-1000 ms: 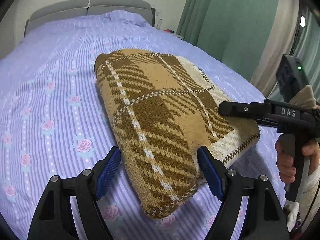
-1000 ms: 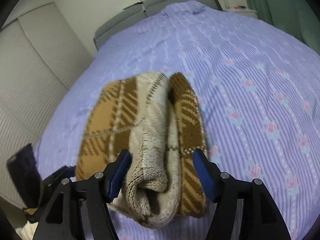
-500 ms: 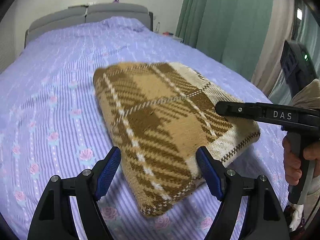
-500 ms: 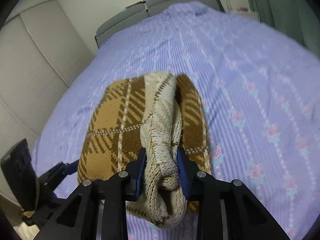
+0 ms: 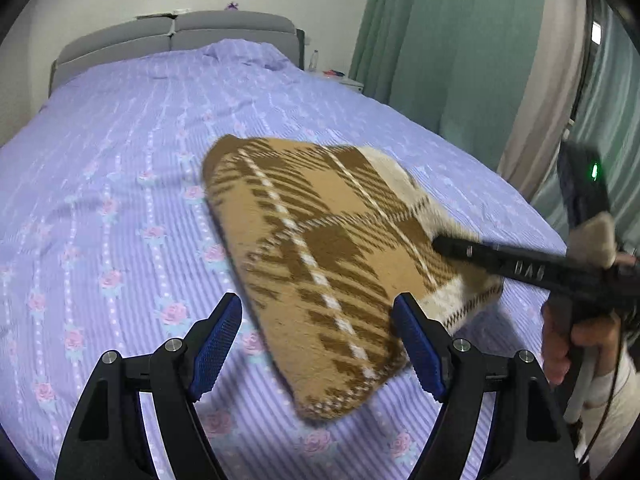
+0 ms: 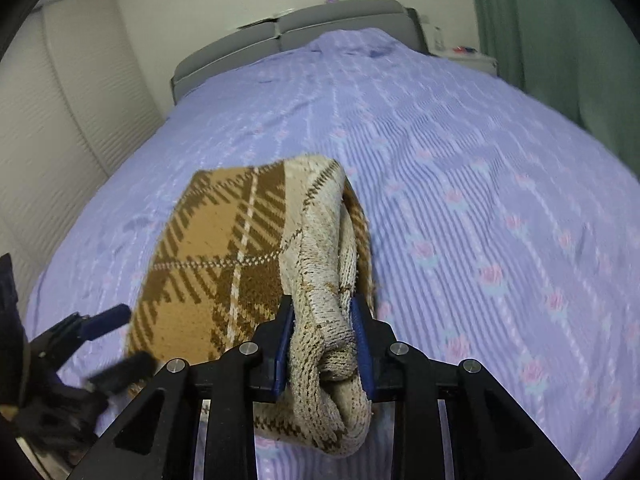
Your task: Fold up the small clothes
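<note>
A folded brown and tan plaid knit sweater (image 5: pixel 320 256) lies on the purple flowered bed sheet (image 5: pixel 120 184). My left gripper (image 5: pixel 320 344) is open and empty, just short of the sweater's near corner. My right gripper (image 6: pixel 323 340) is shut on the sweater's thick cream folded edge (image 6: pixel 324 280), with the plaid part (image 6: pixel 216 264) spreading to its left. The right gripper also shows in the left wrist view (image 5: pixel 520 264), reaching over the sweater's right edge. The left gripper shows at the lower left of the right wrist view (image 6: pixel 112 340), blurred.
A grey headboard (image 5: pixel 176 36) stands at the far end of the bed. Green curtains (image 5: pixel 460 48) hang on the right, with a small nightstand (image 5: pixel 348 80) beside them. A white panelled wardrobe (image 6: pixel 68 120) lines the left wall.
My right gripper has closed on the sweater's cream folded edge and lifted it a little. My left gripper has drawn back from the sweater, still open.
</note>
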Demonstrator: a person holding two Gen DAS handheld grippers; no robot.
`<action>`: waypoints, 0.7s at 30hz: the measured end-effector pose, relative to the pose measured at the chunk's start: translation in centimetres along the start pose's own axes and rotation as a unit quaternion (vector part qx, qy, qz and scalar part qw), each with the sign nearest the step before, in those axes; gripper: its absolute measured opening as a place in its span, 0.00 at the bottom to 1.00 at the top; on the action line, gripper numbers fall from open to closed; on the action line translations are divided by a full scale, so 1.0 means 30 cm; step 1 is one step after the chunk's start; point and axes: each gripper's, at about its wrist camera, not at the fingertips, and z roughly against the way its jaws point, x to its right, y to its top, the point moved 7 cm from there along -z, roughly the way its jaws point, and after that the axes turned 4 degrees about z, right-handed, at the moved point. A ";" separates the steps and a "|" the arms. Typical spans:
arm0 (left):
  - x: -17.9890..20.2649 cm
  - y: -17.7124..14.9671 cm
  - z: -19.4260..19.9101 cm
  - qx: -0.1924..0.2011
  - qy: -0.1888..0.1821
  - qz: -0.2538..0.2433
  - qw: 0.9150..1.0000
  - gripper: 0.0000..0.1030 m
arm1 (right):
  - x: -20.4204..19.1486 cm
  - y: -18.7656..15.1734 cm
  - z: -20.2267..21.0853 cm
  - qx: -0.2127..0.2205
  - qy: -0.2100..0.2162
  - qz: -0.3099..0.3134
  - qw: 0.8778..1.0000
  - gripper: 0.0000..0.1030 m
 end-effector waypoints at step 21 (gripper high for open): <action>-0.067 0.121 -0.148 -0.037 0.056 -0.035 0.997 0.25 | 0.051 -0.074 -0.039 0.029 0.041 -0.084 0.995 0.44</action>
